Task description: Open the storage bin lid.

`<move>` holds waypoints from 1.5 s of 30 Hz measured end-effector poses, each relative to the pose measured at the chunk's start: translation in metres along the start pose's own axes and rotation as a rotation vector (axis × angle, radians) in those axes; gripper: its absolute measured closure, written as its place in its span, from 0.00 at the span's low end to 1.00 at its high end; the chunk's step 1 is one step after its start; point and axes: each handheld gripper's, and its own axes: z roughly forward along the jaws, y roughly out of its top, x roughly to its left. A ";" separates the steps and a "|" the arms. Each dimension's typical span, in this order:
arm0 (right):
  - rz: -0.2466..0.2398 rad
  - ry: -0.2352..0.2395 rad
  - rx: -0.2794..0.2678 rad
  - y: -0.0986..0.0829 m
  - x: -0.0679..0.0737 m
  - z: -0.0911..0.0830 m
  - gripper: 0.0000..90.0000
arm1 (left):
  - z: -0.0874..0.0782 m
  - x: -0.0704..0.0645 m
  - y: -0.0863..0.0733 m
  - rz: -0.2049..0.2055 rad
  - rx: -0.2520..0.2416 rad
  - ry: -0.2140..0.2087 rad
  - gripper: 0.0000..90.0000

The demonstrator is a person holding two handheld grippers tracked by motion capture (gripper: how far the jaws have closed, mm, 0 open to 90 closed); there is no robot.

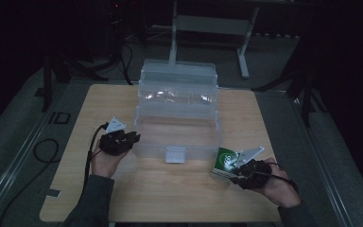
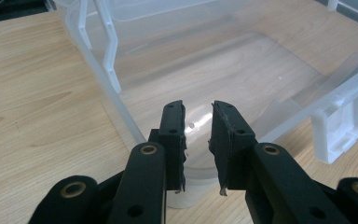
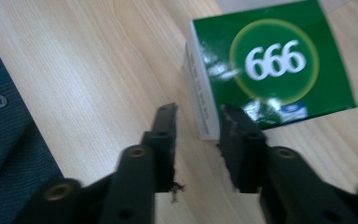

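The green cardboard box with "666" printed on it (image 3: 272, 70) lies near the table's near right corner, just ahead of the right gripper (image 3: 198, 123), whose narrowly parted, empty fingers (image 3: 165, 123) straddle its white side edge.

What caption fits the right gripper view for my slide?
Right tool, jaws open, straddling the near corner of a green "666" box lying on the wooden table.
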 end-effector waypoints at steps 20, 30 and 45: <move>-0.132 -0.058 0.103 0.031 -0.020 0.010 0.13 | -0.001 0.002 0.000 -0.003 -0.004 -0.001 0.83; -0.158 -0.008 0.128 0.039 -0.031 0.021 0.13 | -0.002 0.002 0.000 -0.009 -0.006 -0.006 0.83; -0.163 -0.009 0.186 0.041 -0.042 0.037 0.12 | -0.003 0.003 0.000 -0.009 -0.010 -0.005 0.83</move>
